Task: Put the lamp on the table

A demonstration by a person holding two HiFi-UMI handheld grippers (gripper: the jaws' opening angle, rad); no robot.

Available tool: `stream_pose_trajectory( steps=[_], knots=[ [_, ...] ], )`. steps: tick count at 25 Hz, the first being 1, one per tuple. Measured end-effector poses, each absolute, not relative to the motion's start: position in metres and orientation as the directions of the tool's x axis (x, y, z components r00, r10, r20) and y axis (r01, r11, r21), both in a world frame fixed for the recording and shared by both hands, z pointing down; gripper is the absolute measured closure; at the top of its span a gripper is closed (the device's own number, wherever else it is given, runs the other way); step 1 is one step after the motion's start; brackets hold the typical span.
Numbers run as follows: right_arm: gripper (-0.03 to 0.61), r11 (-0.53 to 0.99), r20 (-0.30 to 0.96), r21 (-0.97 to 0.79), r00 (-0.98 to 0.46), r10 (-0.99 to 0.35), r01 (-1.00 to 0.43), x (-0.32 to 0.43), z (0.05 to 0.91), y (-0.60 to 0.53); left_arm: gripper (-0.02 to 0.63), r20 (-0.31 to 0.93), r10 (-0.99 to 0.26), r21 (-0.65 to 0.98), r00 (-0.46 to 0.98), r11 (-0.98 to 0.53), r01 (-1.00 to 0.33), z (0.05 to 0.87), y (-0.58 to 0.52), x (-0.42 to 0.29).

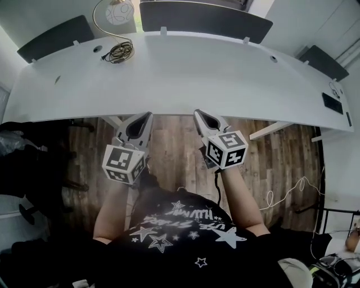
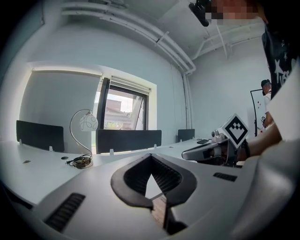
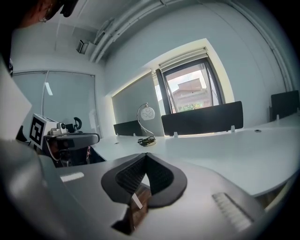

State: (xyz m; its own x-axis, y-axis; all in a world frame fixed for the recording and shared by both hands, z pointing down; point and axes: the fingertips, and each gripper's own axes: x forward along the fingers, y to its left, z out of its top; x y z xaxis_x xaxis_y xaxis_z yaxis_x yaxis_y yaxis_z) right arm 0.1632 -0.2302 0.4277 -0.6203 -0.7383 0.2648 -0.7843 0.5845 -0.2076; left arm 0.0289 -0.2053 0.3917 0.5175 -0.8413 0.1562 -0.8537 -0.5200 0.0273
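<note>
My left claw shut tight with nothing in it, my right claw likewise shut and empty, both side by side with tips by the near edge of the white table, lamp upright at the table's far left, cord coiled at its foot, well apart from both claws

We see a smooth matt white counter, a brown wood-plank floor and a white globe lamp on a thin shiny metal stem. The left tool and right tool look matt grey plastic.
</note>
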Motion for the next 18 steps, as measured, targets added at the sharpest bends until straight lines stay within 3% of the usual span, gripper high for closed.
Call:
stream_pose_trajectory(
  steps=[18],
  knots=[
    [0.577,0.633,0.255,-0.139,-0.645,-0.72,-0.762,0.205,0.423,-0.151,0.606,0.198,-0.847,0.061,0.493,-0.491,-0.869,0.403,-0.143,0.074]
  ],
)
